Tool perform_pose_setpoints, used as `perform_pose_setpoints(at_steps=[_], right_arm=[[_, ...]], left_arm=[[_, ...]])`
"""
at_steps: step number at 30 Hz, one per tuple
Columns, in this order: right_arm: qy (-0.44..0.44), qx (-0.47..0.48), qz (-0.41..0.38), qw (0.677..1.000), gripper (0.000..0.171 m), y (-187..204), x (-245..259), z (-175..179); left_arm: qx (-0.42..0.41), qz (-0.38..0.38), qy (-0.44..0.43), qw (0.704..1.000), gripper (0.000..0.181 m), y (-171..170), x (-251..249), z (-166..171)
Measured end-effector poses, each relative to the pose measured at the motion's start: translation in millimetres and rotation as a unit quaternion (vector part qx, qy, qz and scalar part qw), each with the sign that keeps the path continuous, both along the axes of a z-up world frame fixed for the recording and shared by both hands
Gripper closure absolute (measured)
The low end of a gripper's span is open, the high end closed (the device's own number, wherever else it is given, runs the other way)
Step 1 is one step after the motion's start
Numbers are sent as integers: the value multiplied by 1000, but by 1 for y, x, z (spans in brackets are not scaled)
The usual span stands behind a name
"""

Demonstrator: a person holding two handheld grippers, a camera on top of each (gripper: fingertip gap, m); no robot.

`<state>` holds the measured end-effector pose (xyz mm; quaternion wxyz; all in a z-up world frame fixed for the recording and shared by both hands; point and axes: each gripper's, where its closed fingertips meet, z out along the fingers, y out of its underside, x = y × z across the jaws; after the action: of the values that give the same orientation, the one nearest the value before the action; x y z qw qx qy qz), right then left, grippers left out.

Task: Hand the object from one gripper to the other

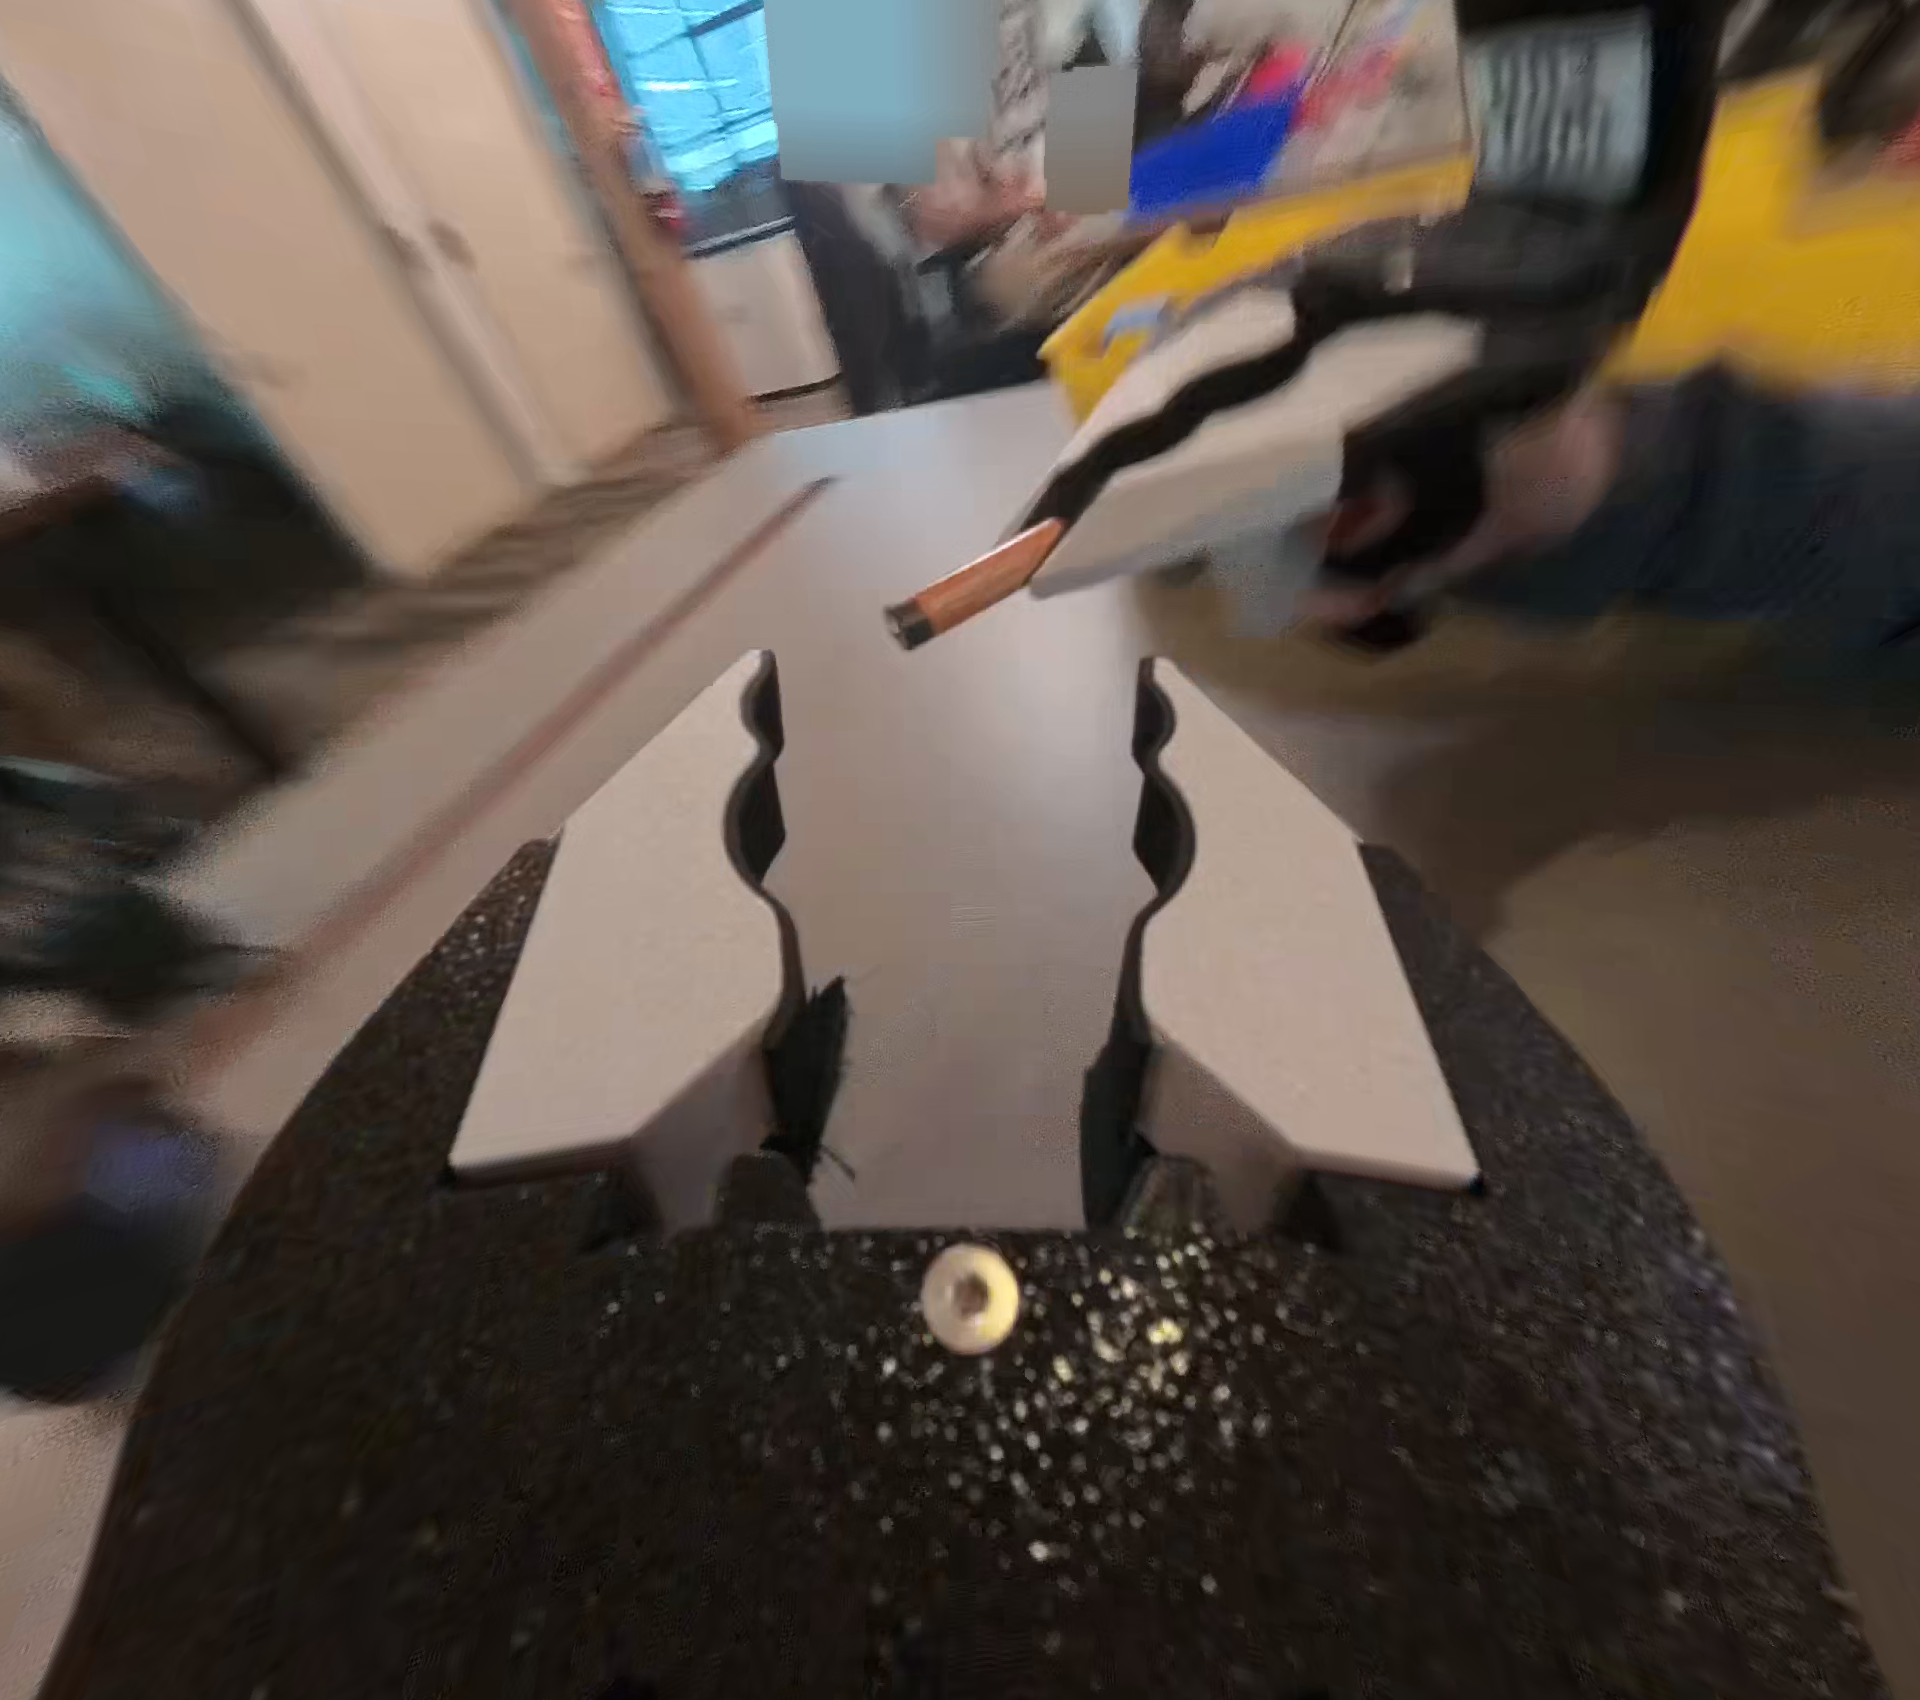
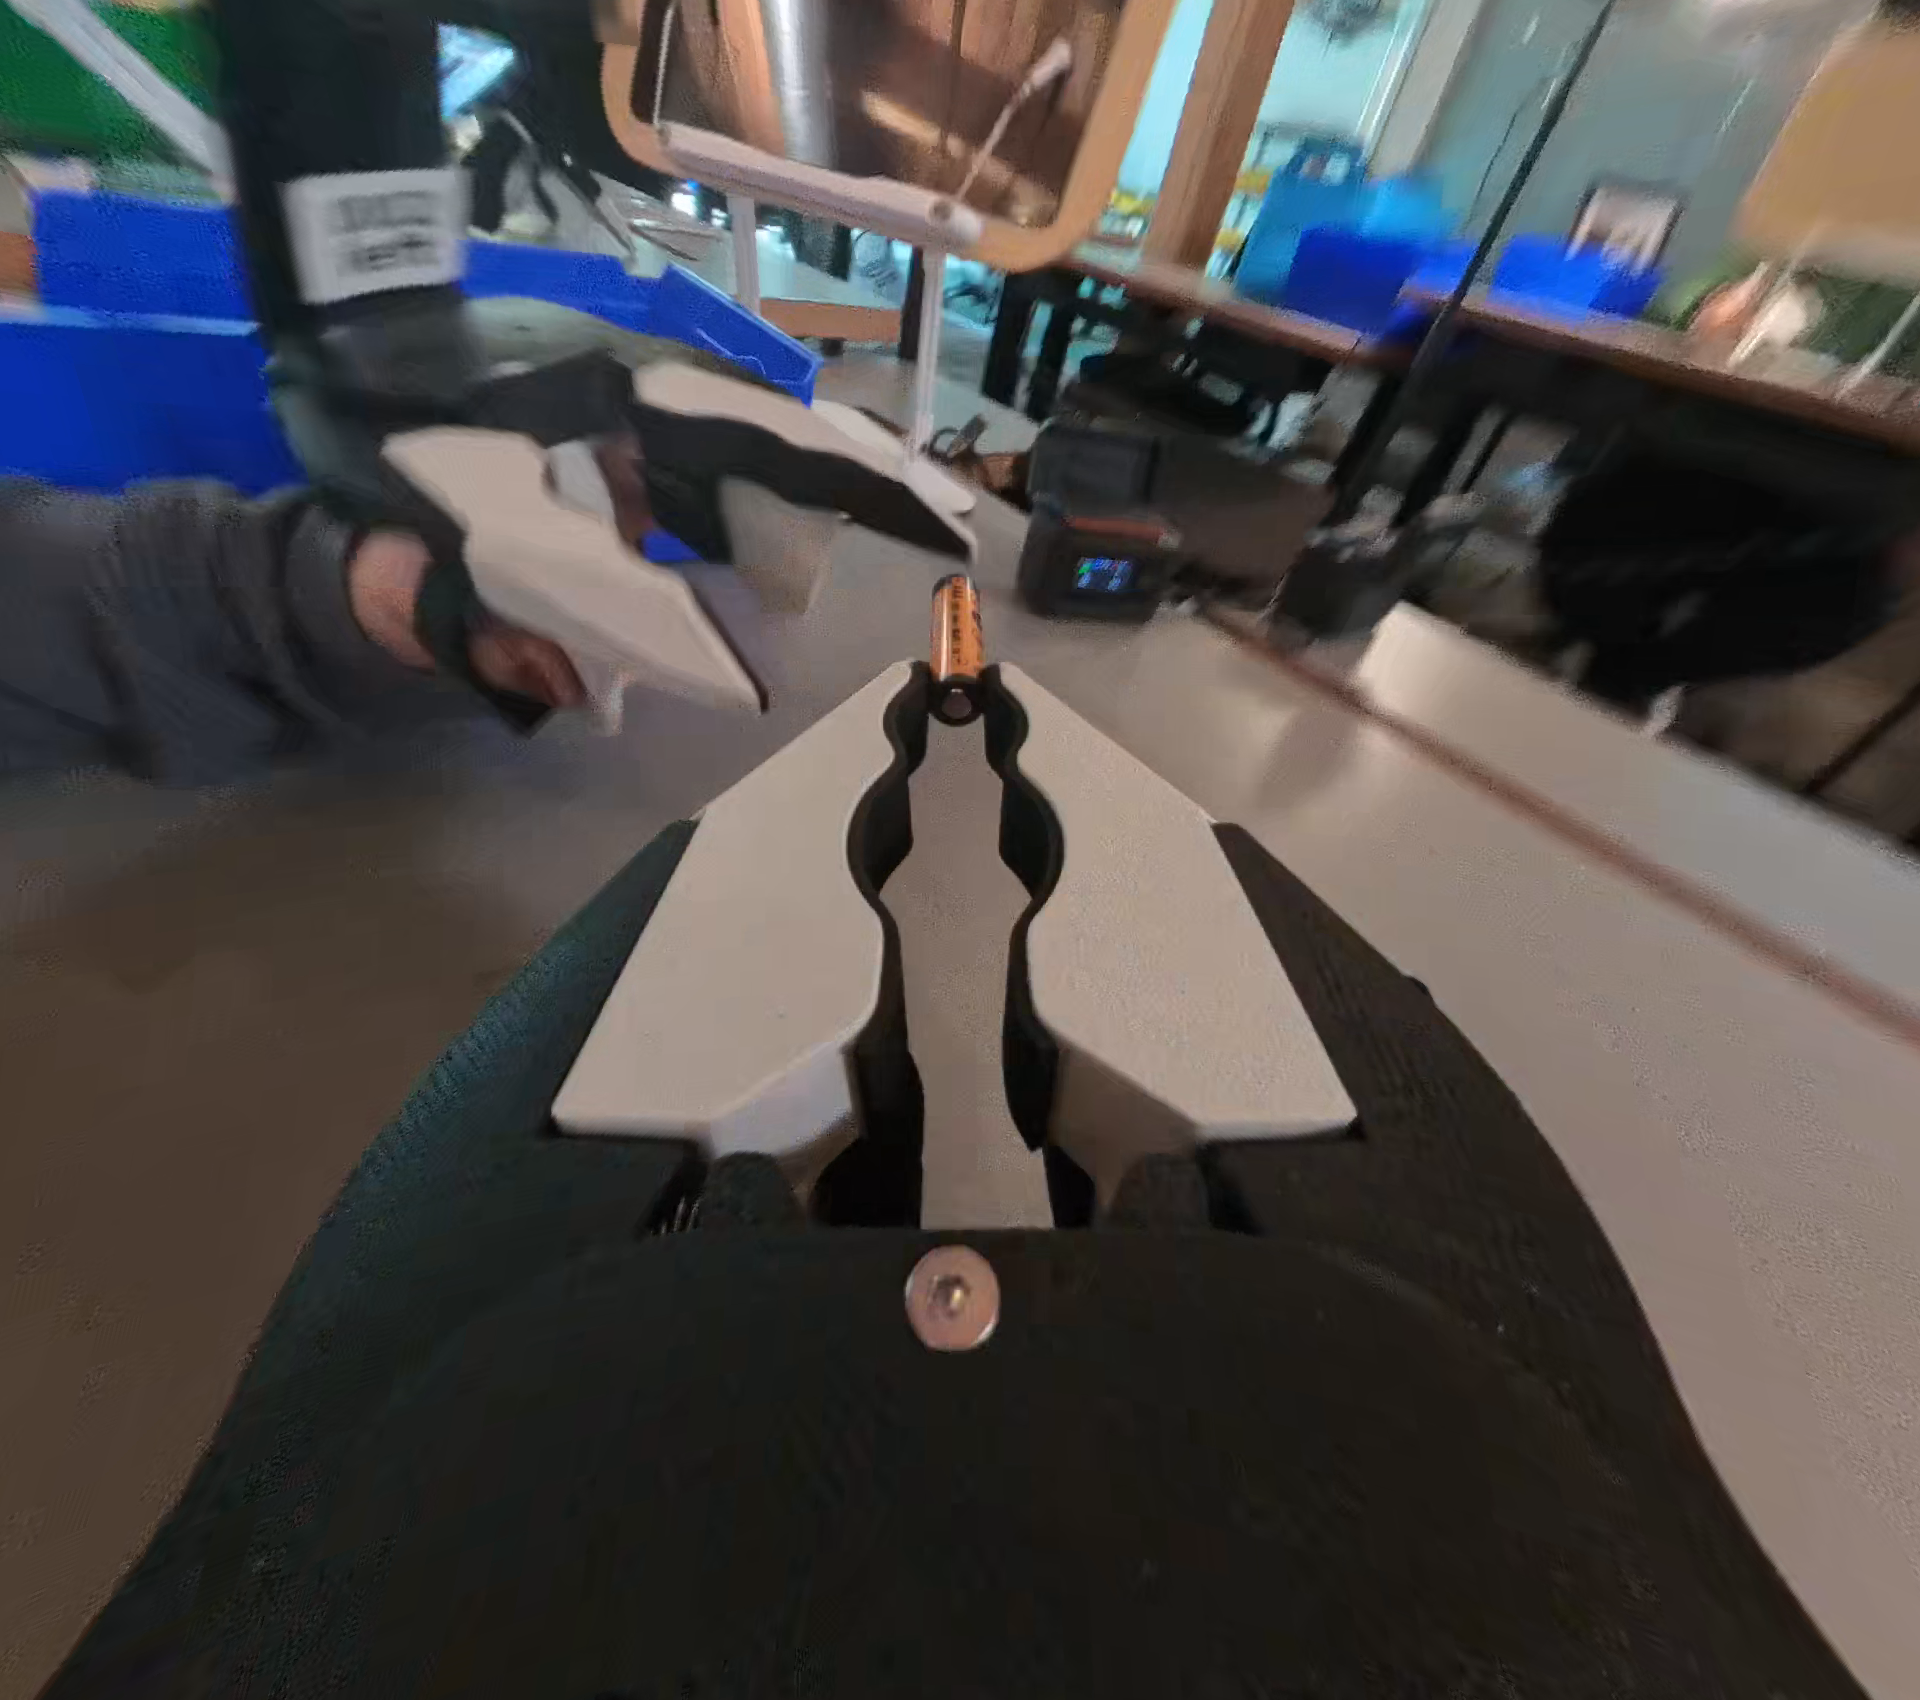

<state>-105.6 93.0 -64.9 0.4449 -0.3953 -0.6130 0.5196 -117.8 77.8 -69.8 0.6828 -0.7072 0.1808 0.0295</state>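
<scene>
A small copper-and-black battery [image 2: 956, 634] is clamped at the tips of my right gripper [image 2: 954, 686] and sticks out forward past them. In the left wrist view the same battery [image 1: 966, 590] pokes out of the right gripper [image 1: 1049, 533], pointing toward my left gripper. My left gripper [image 1: 956, 674] is open and empty, just short of the battery's free end. In the right wrist view the left gripper [image 2: 868, 627] hangs open to the left of the battery, held by a gloved hand [image 2: 436, 611].
A grey table [image 1: 935, 819] lies below both grippers, with a dark seam [image 2: 1558, 861] running across it. A yellow bin [image 1: 1455, 268] and blue bins [image 2: 125, 393] stand at the far side. A small black device with a screen [image 2: 1101, 570] sits beyond the battery. Left and right tips are no more than a few centimetres apart.
</scene>
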Motion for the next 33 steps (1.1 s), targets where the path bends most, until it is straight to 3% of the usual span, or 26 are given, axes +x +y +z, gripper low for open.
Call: perform_pose_setpoints(at_steps=[3,6,10,13,15,16,17,18,20,23,26,29,33], right_arm=[[-68,-117,58,989,163,-3,2,-11],[-111,-188,126,968,163,-17,9,-17],[-129,-185,143,964,163,-22,12,-23],[-103,-182,139,968,163,-22,10,-16],[-55,-143,113,982,155,-18,6,-8],[-22,-107,91,990,133,-15,5,-3],[9,-55,65,996,114,-13,4,2],[38,13,40,998,105,-11,5,5],[97,166,-8,981,101,-15,7,10],[153,307,-50,938,102,-26,6,13],[164,332,-47,928,101,-37,4,13],[172,335,-39,926,110,-40,6,15],[170,327,-18,929,120,-42,10,13]], left_arm=[[13,62,253,965,119,-1,4,-11],[-1,78,396,915,134,4,11,-30],[12,102,424,900,171,5,10,-25],[2,107,399,911,174,5,7,-22],[-13,110,328,938,174,7,4,-19],[-19,105,268,958,174,8,2,-16],[-26,90,191,977,174,8,2,-13],[-35,64,99,992,174,8,4,-10],[-56,-15,-102,993,174,6,12,-1],[-80,-146,-351,921,174,-1,25,12],[-128,-255,-482,828,174,-12,42,15],[-171,-309,-542,763,174,-16,56,11],[-177,-332,-563,736,174,-18,60,13]])
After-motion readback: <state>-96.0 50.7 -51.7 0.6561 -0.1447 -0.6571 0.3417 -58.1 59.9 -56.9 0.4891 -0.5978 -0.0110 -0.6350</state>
